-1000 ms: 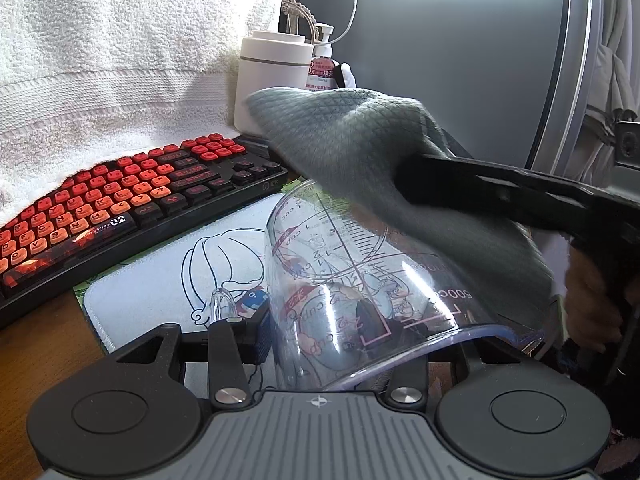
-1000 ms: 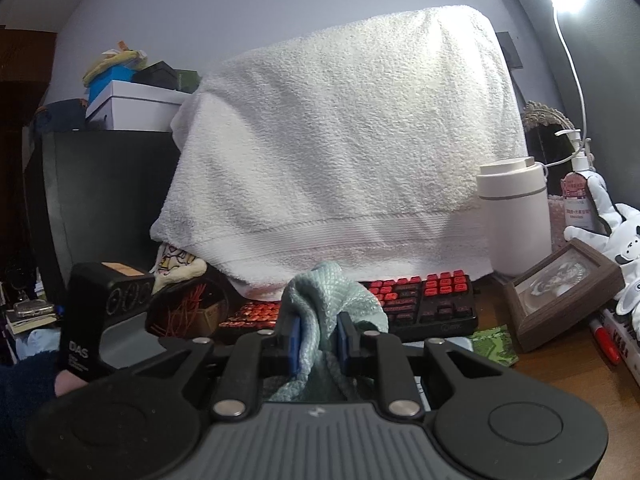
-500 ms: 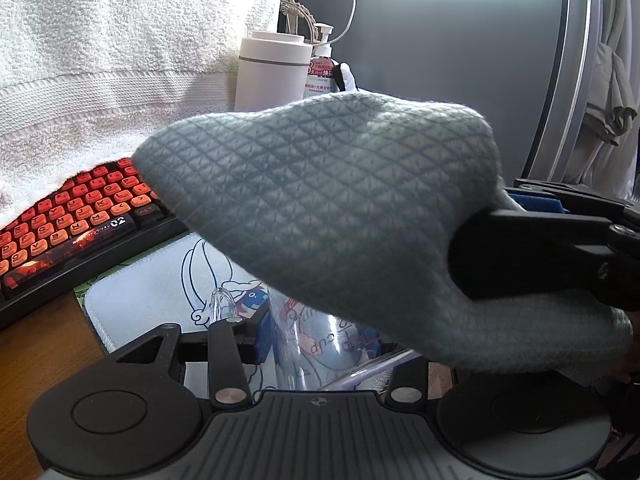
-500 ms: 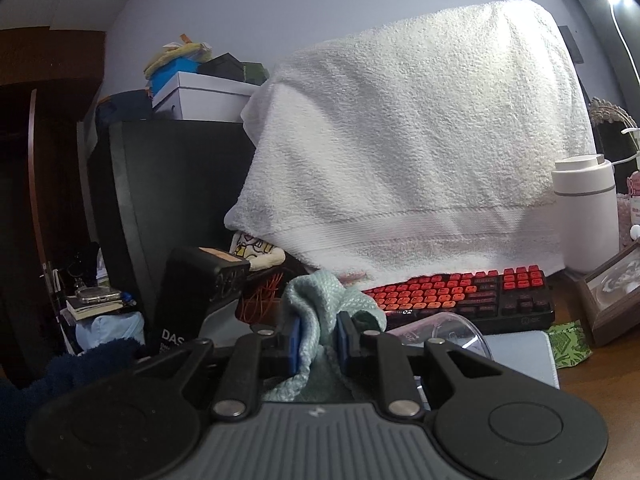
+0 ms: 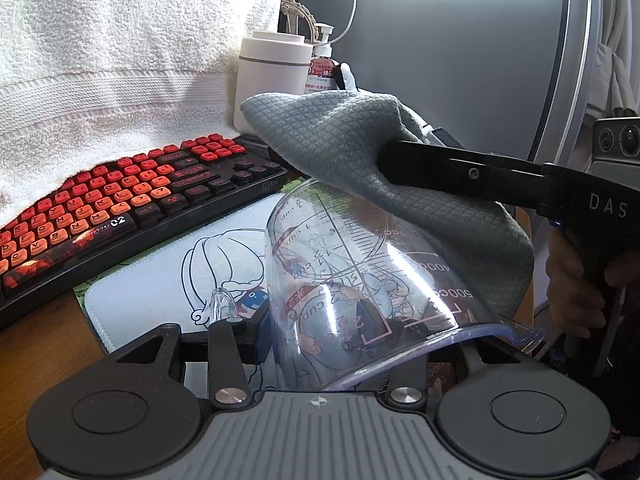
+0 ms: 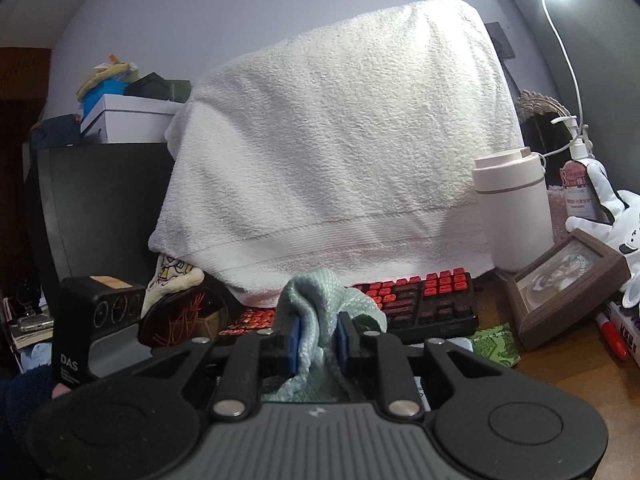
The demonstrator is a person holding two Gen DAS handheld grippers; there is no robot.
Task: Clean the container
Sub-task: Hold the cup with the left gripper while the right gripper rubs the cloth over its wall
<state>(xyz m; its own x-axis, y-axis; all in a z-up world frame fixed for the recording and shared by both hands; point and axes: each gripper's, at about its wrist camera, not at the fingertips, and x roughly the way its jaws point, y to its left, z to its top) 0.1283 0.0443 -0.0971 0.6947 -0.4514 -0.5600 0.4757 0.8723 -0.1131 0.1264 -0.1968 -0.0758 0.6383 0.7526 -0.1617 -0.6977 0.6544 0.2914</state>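
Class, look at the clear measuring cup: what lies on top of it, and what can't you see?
A grey-green cloth, clamped in the right gripper, drapes over the measuring cup's far upper side. Where the cloth presses on the cup is hidden beneath it.

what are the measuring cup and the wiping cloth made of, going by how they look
Measuring cup: clear, glossy, probably plastic though glass can't be ruled out; the mat's drawing shows through its wall, with printed scale marks and bright glints.

Cloth: soft grey-green woven fabric, likely microfibre; matte, with a fine diamond weave, and it drapes and bunches where the right gripper pinches it.
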